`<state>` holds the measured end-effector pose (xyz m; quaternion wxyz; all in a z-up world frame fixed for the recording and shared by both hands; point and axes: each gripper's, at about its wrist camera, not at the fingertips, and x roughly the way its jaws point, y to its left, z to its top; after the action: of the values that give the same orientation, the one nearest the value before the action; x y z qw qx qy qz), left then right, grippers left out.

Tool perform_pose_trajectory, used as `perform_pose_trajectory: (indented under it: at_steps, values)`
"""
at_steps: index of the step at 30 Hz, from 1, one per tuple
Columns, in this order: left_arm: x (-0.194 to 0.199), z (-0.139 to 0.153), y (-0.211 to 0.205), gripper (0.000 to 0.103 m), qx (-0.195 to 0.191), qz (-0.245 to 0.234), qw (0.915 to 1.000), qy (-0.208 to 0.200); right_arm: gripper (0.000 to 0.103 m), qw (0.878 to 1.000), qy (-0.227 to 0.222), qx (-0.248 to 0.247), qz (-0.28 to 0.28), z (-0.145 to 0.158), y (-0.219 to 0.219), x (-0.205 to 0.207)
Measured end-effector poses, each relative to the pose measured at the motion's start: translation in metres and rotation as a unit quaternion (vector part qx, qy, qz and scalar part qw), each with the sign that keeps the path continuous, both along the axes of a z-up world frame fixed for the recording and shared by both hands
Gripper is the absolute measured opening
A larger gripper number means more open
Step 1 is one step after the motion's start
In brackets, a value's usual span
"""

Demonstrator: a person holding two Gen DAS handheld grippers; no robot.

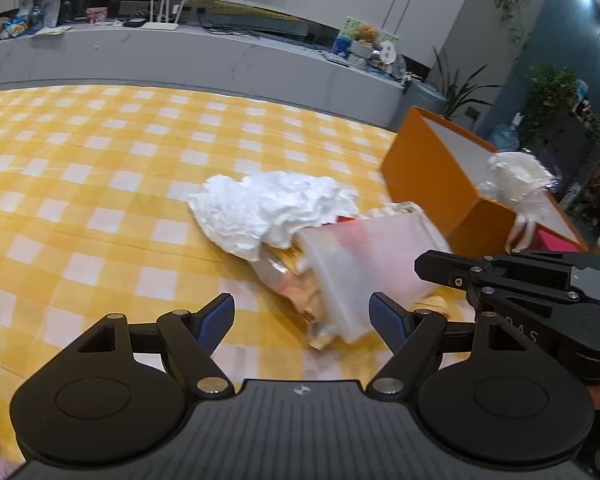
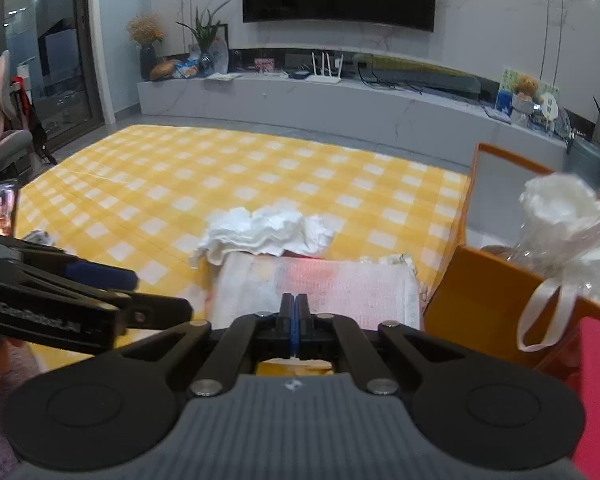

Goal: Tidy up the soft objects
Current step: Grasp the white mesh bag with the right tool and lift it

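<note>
My left gripper [image 1: 302,314] hangs low over the yellow-and-white checked cloth [image 1: 100,184], its blue-padded fingers [image 1: 216,320] spread wide with nothing between them. Ahead of it, toward the middle of the cloth, lies a crumpled white tissue-like wad [image 1: 268,208], resting partly on a translucent plastic packet with red and pale contents [image 1: 364,272]. The packet is blurred in the left view and appears to lift off the cloth at its near end.

My right gripper [image 2: 295,312] is pinched closed at that near edge of the packet [image 2: 320,288]; the fingers meet with almost no gap, so I judge that only a thin fold of film is held. Farthest right stands an open orange cardboard box with a white lining [image 1: 432,172], just beside the packet, and a white fluffy bundle wrapped in clear film with a ribbon loop [image 2: 556,216] sits on its rim.

I judge the packet light, limp and slippery: taken by one edge it will sag and may slide out, so a deeper bite on a bunched fold suits it better. The wad is light and compressible; I would take it across its thick middle, since a loose corner could tear or unfurl.
</note>
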<state>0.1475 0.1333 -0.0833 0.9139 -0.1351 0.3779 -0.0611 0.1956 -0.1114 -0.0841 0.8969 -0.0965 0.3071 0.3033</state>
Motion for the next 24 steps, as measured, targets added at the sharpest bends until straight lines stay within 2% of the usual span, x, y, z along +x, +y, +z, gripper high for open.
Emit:
perform_pose_trajectory:
  at_steps: [4, 6, 7, 8, 12, 15, 18, 19, 20, 21, 22, 23, 24]
  values:
    - [0.000, -0.002, -0.007, 0.090, 0.023, -0.007, 0.9997, 0.009, 0.007, 0.998, -0.013, -0.056, 0.021, -0.008, 0.001, -0.005]
    - [0.001, -0.004, -0.008, 0.089, 0.023, -0.008, 0.9996, 0.014, 0.029, 0.996, -0.019, -0.087, 0.028, -0.018, 0.001, -0.006]
    - [0.002, -0.005, -0.007, 0.089, 0.024, -0.006, 0.9996, 0.017, 0.048, 0.994, -0.022, -0.097, 0.033, -0.021, 0.000, -0.005]
    - [0.003, -0.006, -0.007, 0.089, 0.024, -0.003, 0.9995, 0.021, 0.056, 0.993, -0.029, -0.108, 0.038, -0.024, 0.001, -0.006]
    - [0.006, -0.009, -0.004, 0.089, 0.019, 0.000, 0.9993, 0.031, 0.069, 0.983, -0.060, -0.158, 0.073, -0.033, 0.014, -0.005]
    - [0.007, -0.011, -0.003, 0.089, 0.016, 0.002, 0.9992, 0.035, 0.079, 0.964, -0.100, -0.215, 0.118, -0.044, 0.030, -0.008]
    - [0.009, -0.012, -0.002, 0.089, 0.011, 0.002, 0.9991, 0.040, 0.078, 0.941, -0.142, -0.268, 0.150, -0.055, 0.042, -0.005]
    - [0.010, -0.012, -0.002, 0.089, 0.010, 0.002, 0.9991, 0.040, 0.072, 0.938, -0.144, -0.275, 0.155, -0.056, 0.044, -0.001]
    - [0.010, -0.012, -0.002, 0.089, 0.009, 0.002, 0.9992, 0.040, 0.057, 0.939, -0.135, -0.274, 0.161, -0.056, 0.044, 0.004]
    - [0.010, -0.012, -0.002, 0.089, 0.009, 0.002, 0.9991, 0.040, 0.048, 0.942, -0.118, -0.269, 0.164, -0.054, 0.044, 0.009]
    - [0.010, -0.012, -0.002, 0.089, 0.008, 0.002, 0.9991, 0.040, 0.034, 0.946, -0.102, -0.261, 0.163, -0.052, 0.043, 0.014]
    - [0.010, -0.012, -0.002, 0.089, 0.008, 0.001, 0.9992, 0.040, 0.025, 0.952, -0.082, -0.248, 0.162, -0.049, 0.040, 0.019]
    - [0.010, -0.012, -0.002, 0.089, 0.009, 0.001, 0.9992, 0.040, 0.021, 0.956, -0.069, -0.235, 0.159, -0.046, 0.038, 0.022]
